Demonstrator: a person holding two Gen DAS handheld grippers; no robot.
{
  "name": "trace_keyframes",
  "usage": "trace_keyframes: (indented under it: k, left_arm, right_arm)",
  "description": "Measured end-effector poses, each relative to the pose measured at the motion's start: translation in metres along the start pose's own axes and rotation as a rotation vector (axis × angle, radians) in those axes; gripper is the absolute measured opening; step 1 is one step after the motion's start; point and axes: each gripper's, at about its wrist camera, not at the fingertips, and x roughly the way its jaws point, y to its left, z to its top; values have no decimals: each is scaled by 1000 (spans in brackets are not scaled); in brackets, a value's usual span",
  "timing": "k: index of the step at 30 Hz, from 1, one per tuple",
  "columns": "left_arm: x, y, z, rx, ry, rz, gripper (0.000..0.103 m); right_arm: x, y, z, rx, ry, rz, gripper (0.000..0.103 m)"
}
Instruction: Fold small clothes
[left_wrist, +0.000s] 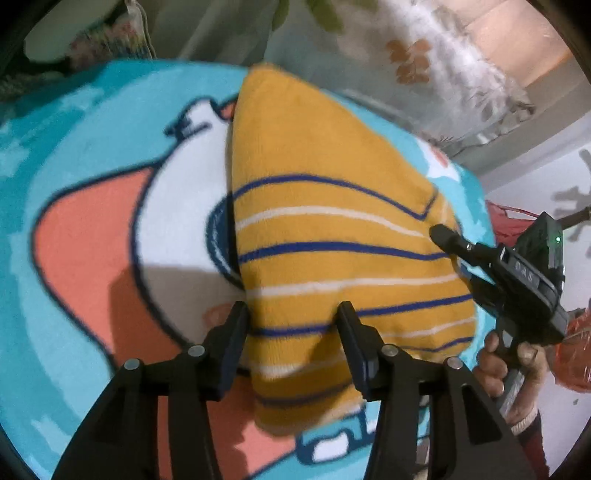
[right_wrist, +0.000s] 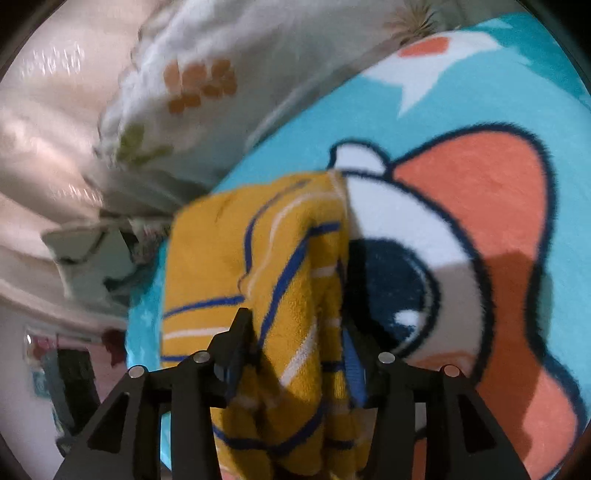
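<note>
- Low in the left wrist frame, the left tongs (left_wrist: 291, 314) stand partly open, the near edge of the mustard striped garment (left_wrist: 332, 229) between their two fingers; whether the pads press on the cloth cannot be told.
- At the right edge of that frame, the right tongs (left_wrist: 443, 234) reach onto the garment's far side, carried by a hand (left_wrist: 506, 363).
- Low in the right wrist frame, the right tongs (right_wrist: 295, 325) are closed to a middling gap on a bunched fold of the garment (right_wrist: 258, 266), which hangs between the fingers.
- The garment lies over a turquoise cartoon blanket (left_wrist: 81, 122).
- Pale characters on the right tool's body are too blurred to read.
</note>
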Motion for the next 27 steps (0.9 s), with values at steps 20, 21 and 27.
trace_keyframes:
  k: [20, 21, 27]
  left_arm:
    - [23, -14, 38, 110, -45, 128, 70]
    - [19, -13, 35, 112, -50, 136, 70]
    - [15, 5, 6, 95, -48, 144, 81]
  right_arm:
    - [-2, 44, 19, -56, -53, -78, 39]
    - [-9, 54, 15, -89, -65, -99, 39]
    - [-37, 85, -38, -247, -121, -189, 39]
